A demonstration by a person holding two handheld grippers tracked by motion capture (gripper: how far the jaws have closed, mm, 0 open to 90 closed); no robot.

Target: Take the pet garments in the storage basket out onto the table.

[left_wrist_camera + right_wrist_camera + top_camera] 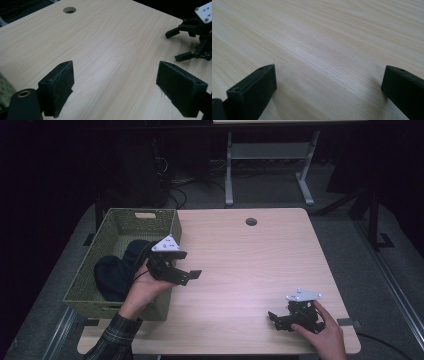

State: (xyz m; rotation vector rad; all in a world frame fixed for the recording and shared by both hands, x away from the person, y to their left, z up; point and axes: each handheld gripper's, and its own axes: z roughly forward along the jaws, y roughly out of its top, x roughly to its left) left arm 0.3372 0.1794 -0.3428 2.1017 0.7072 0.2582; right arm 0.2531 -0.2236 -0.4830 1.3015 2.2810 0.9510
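My left gripper [190,276] hovers over the light wooden table [250,265], just right of a green woven basket [170,220], and points right. Its jaws stand wide apart with bare wood between them, and in the left gripper view the left gripper [116,77] holds nothing. My right gripper [274,319] rests low near the table's front right and points left. It is open in the right gripper view, where the right gripper [329,82] has plain tabletop between its jaws. The left gripper view also shows the right gripper [175,45] at upper right, jaws spread.
A dark bundle of cloth [115,272] lies inside the basket, partly behind the left hand. A round cable hole [251,221] sits near the table's far edge. Beyond the table are a grey desk frame [229,175] and cables on the floor.
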